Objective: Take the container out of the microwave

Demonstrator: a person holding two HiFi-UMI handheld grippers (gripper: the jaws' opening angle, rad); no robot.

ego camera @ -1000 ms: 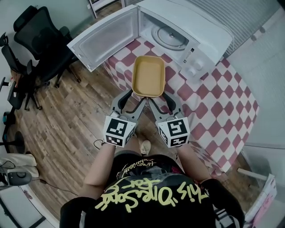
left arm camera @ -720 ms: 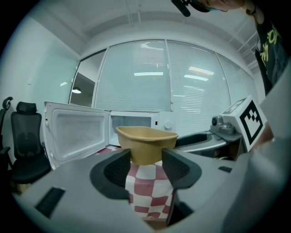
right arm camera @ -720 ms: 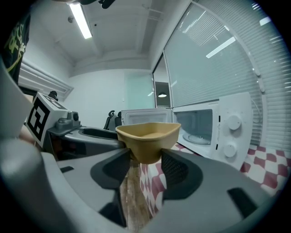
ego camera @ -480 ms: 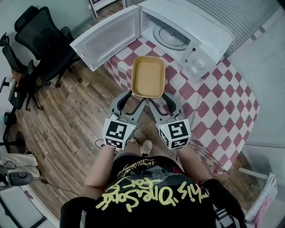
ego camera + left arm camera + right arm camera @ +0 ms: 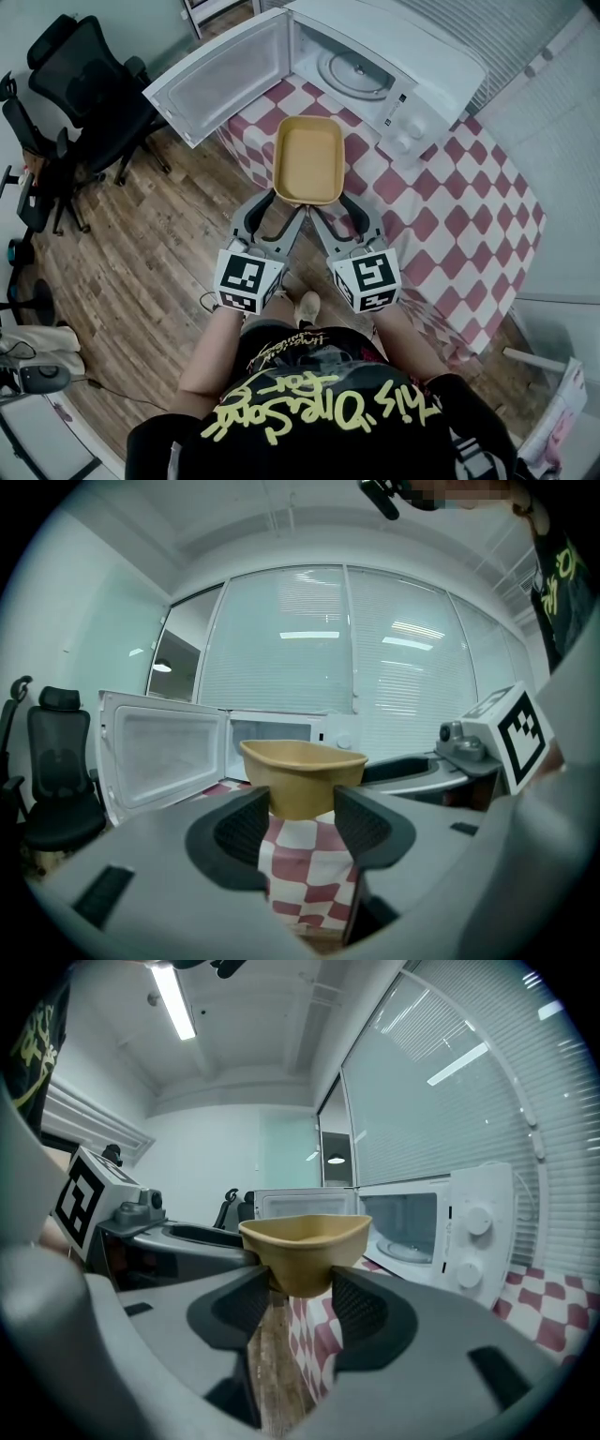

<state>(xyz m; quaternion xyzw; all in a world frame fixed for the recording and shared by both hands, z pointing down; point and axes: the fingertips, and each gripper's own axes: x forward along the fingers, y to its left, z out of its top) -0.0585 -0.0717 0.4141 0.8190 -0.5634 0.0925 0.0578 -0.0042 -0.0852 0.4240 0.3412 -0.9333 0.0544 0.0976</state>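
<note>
Tan container (image 5: 307, 159) — near end between fingers (image 5: 239, 832) | left gripper (image 5: 287, 202), right gripper (image 5: 330, 204) both gripping it

I hold both grippers out in front of my chest, side by side, marker cubes facing up. My left gripper (image 5: 286, 203) and right gripper (image 5: 330, 208) angle toward each other, each with its jaws clamped on the container's (image 5: 307, 159) near end.

Your container (image 5: 308, 160) looks matt and smooth, like pressed paper or plastic. The microwave (image 5: 394, 56) has a glossy white shell, painted metal or plastic. The checked cloth (image 5: 469, 216) is matt. The floor (image 5: 141, 272) is wood planks with a dull finish.
</note>
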